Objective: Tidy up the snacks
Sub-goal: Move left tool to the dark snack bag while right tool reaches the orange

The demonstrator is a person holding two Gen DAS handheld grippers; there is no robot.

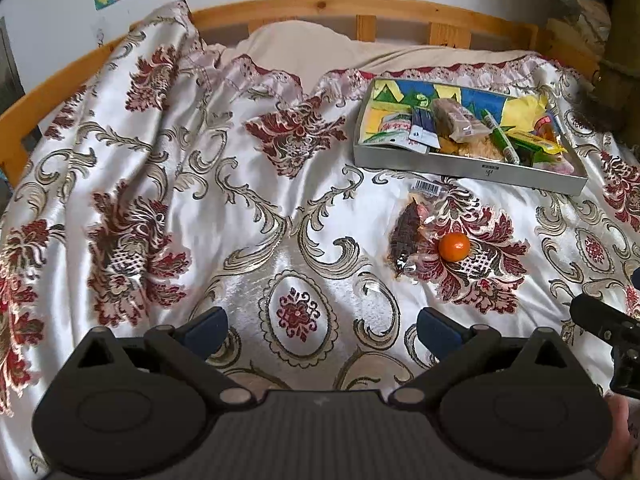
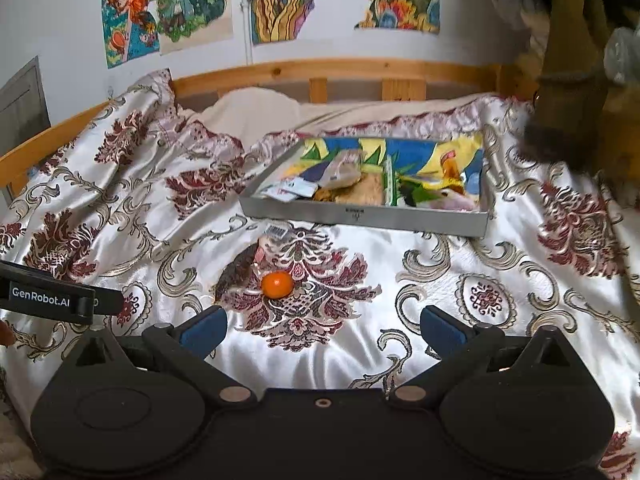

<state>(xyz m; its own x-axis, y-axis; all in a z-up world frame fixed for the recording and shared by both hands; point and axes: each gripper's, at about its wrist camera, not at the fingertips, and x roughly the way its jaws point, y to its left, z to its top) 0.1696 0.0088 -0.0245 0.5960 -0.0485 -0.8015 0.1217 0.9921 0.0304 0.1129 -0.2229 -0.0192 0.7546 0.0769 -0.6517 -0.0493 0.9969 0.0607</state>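
Both the left gripper [image 1: 322, 326] and right gripper [image 2: 324, 326] are hovering low over the bed [image 1: 256, 240], jaws spread wide and empty. Ahead, an orange [image 2: 277, 284] is lying beside a clear snack packet [image 1: 416, 228], near the filled box [image 2: 366, 214].

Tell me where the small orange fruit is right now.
The orange fruit lies loose on the bedspread, right of centre in the left wrist view, beside a clear snack packet, in front of the grey box.
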